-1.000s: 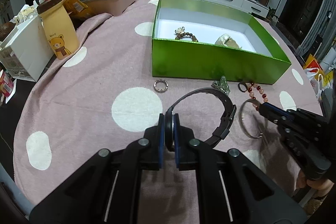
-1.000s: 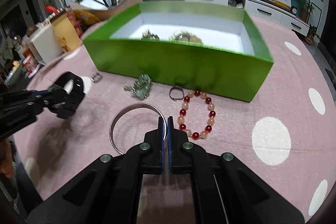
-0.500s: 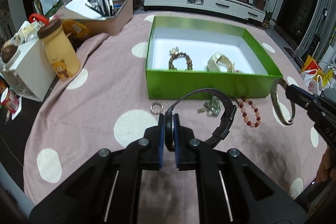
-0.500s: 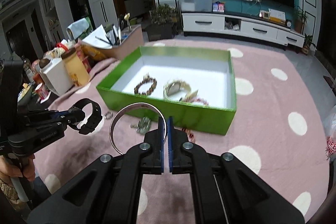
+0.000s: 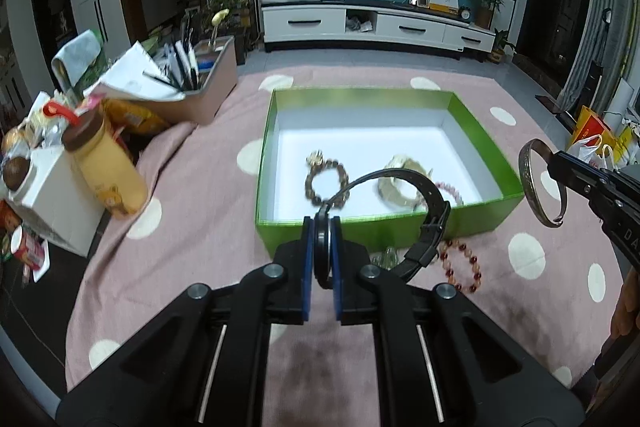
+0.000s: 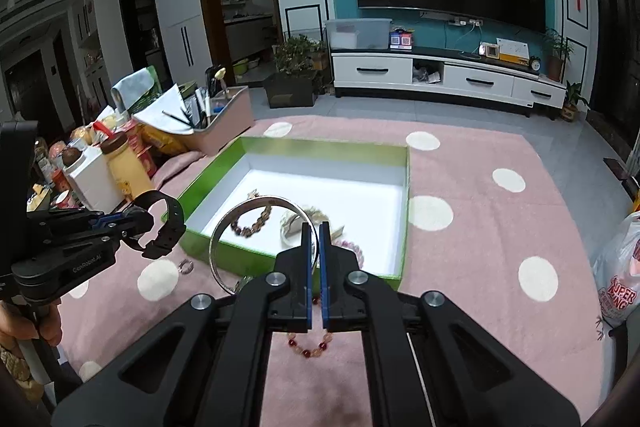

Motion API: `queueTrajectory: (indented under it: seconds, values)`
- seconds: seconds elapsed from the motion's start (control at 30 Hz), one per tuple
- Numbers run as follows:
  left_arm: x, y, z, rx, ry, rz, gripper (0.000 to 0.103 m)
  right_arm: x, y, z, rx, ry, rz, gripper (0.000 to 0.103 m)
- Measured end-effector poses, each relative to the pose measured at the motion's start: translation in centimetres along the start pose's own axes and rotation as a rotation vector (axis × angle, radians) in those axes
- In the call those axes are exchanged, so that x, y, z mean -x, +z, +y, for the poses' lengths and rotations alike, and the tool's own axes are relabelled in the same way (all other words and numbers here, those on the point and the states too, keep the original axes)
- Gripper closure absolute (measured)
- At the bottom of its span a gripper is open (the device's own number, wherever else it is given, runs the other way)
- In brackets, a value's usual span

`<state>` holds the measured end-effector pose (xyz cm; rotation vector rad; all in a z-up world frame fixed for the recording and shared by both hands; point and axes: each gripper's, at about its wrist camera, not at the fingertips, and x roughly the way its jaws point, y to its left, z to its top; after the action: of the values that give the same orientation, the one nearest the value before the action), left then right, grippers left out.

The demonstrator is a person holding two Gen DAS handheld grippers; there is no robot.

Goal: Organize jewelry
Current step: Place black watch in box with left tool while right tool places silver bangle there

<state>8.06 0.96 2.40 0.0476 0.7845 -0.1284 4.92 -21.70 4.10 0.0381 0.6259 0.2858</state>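
1. Left gripper (image 5: 321,254) is clamped tight on a black wristwatch (image 5: 416,223), pinching its round case edge-on, the strap arching up and over toward the green box (image 5: 472,215).
2. Right gripper (image 6: 315,259) is squeezed onto the thin rim of a silver bangle (image 6: 240,223), held upright in the air above the near wall of the green box.
3. Already in the green box: a brown bead bracelet (image 5: 326,181), a pale gold watch (image 5: 400,179) and a pink bead strand (image 5: 450,189) beside it.
4. Not yet boxed, on the pink dotted bench cover (image 5: 192,187) just outside the box's near wall: a red bead bracelet (image 5: 460,267), a small ring (image 6: 185,265) toward the left gripper, and a greenish trinket (image 5: 386,259), too blurred to name.
5. Risk one: the bangle is gripped by a sliver of metal, so a tilt could let it swivel or slip and land outside the green box.
6. Risk two: the dangling strap could catch the near wall of the green box and drag it.
7. Risk three: both grippers head for the same box, and they could clash over it.
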Motion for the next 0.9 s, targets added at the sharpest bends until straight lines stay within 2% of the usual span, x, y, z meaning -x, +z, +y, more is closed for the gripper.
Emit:
queueTrajectory:
  seconds: [0.43, 0.73, 0.9]
  values:
    - [-1.4, 3.1, -1.6, -0.043, 0.001, -0.032, 0.095, -1.5, 2.0, -1.6, -0.008, -0.020, -0.022, 0.100]
    - [-3.6, 4.2, -1.9, -0.056, 0.009, -0.020, 0.095, -3.5, 2.6, -2.4, -0.012, -0.032, -0.010, 0.100]
    - [-5.3, 5.6, -1.2, -0.028, -0.030, 0.017, 0.095, -5.1, 2.9, -2.9, -0.019, -0.039, 0.017, 0.100]
